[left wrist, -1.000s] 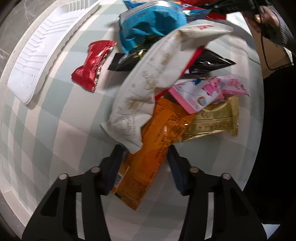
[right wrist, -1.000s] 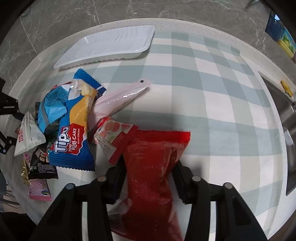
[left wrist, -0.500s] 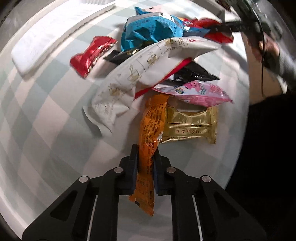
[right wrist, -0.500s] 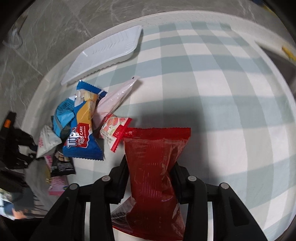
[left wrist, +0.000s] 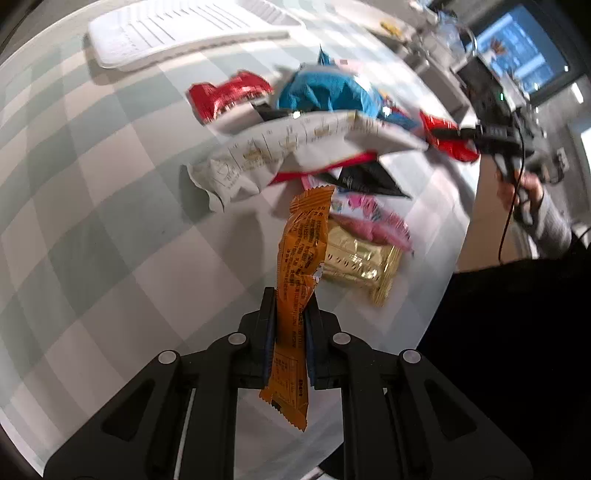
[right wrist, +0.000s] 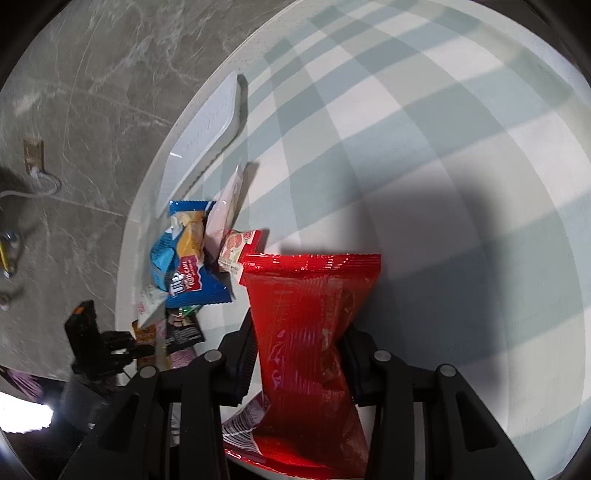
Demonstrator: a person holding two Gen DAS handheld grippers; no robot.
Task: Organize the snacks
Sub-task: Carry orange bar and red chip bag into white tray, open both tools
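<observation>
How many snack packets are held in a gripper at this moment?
2. The long orange foil packet is clamped in the left gripper; the large red plastic packet is pinched in the right gripper.

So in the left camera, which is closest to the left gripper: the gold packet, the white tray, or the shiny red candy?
From the left gripper:
1. Gold packet, just beyond the fingers, to the right.
2. Red candy, farther up, left of the pile.
3. White tray, at the far edge.

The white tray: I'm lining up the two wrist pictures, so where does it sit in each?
Left wrist: white tray at the top left, beyond the snack pile.
Right wrist: white tray at left of centre, seen edge-on by the table rim.
Shared landmark: the blue snack packet lies just before it.
</observation>
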